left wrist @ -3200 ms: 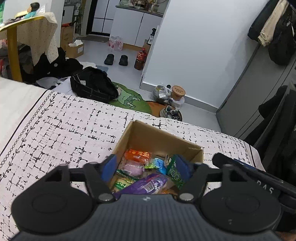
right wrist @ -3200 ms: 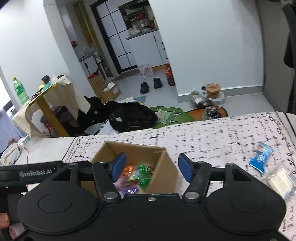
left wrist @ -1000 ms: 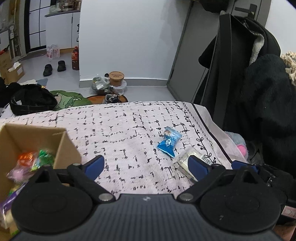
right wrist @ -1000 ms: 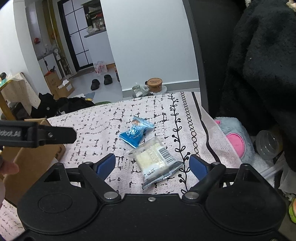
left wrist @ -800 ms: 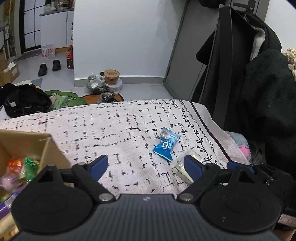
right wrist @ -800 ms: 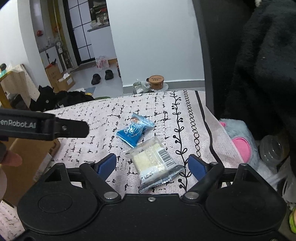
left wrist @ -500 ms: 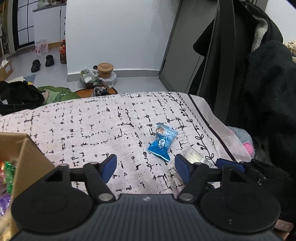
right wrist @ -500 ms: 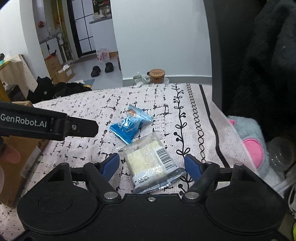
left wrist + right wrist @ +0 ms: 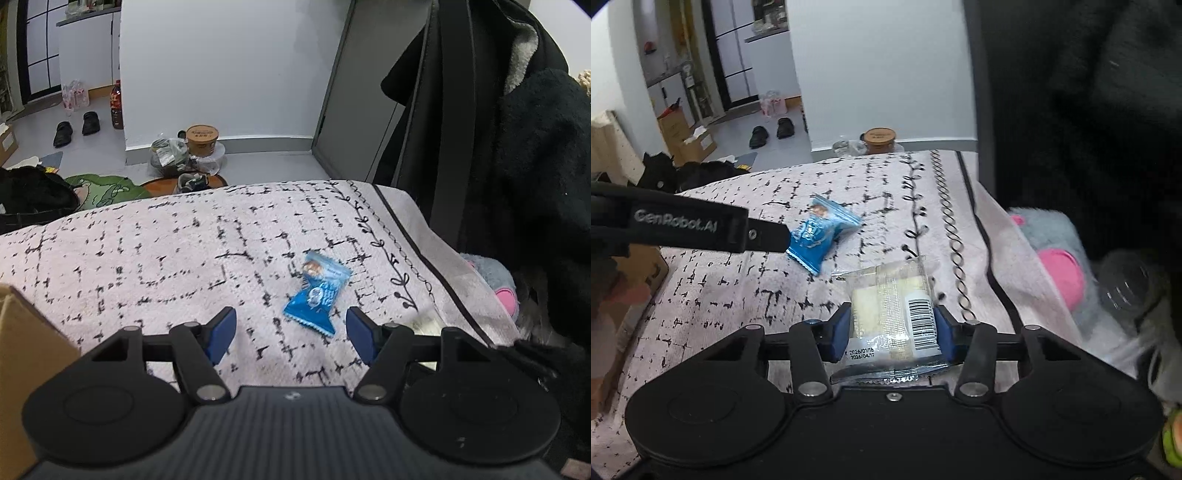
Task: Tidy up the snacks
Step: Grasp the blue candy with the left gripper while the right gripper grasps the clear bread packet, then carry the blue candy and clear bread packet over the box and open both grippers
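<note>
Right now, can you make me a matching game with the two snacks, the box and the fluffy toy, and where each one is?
Things:
1. blue snack packet
2. clear snack packet
3. cardboard box
4. grey and pink plush toy

Places:
A. off the right edge of the patterned blanket
B. between the pads of the right hand-held gripper
C. at the blanket's left edge
D. lying loose, just ahead of the left hand-held gripper

Pairs: 1-D, 2-B, 3-C, 4-A
</note>
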Demonstrator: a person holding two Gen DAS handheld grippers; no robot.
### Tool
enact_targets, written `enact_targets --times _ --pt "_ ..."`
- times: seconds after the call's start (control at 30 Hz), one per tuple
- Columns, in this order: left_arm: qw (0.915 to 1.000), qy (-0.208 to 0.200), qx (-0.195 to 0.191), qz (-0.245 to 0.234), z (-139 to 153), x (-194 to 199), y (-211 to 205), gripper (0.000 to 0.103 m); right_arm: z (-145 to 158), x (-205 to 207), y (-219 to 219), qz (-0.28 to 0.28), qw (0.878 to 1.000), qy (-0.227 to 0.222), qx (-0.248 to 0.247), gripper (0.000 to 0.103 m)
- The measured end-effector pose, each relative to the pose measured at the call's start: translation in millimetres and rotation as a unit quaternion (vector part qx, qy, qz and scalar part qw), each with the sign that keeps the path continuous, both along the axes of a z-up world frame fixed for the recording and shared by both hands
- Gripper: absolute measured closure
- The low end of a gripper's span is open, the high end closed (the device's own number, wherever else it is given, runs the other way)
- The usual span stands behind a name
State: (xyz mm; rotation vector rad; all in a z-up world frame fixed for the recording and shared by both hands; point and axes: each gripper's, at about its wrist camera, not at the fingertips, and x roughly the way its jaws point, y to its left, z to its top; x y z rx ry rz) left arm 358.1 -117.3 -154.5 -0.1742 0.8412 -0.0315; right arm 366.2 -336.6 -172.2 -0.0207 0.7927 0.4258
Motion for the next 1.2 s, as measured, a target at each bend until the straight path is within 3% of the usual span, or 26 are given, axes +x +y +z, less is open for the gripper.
enact_targets --times 0.27,0.43,0.6,0.67,1.07,1.2 --pt "0.9997 -0.009 0.007 -0.022 -6.6 10.4 -21.1 0.038 4.2 -6.3 -22.5 -0.068 0.998 0.006 0.009 0.058" --pt "0.9992 -0.011 0.023 -0.03 -18.9 23.8 -30.5 0.038 0.6 -3.8 -25.2 -0.077 0.997 0.014 0.012 0.057" --pt "0.9986 0.002 0.035 -0.04 -29.3 38.0 -33.0 0.055 -2.0 -2.6 -21.5 -0.079 0.996 0.02 0.018 0.055" --pt "0.9983 0.001 0.045 -0.036 -30.6 38.6 -32.0 0.077 -2.6 -1.8 -20.9 -0.079 0.996 0.022 0.023 0.054" --pt "0.9988 0.002 0.035 -0.033 -20.8 8.3 -21.1 0.081 -5.3 -3.2 -7.3 -0.06 0.998 0.017 0.011 0.049" --pt "0.9993 0.006 0.028 -0.023 -15.8 -5.6 -15.0 0.081 -6.0 -4.7 -3.3 -0.065 0.998 0.015 0.0 0.055"
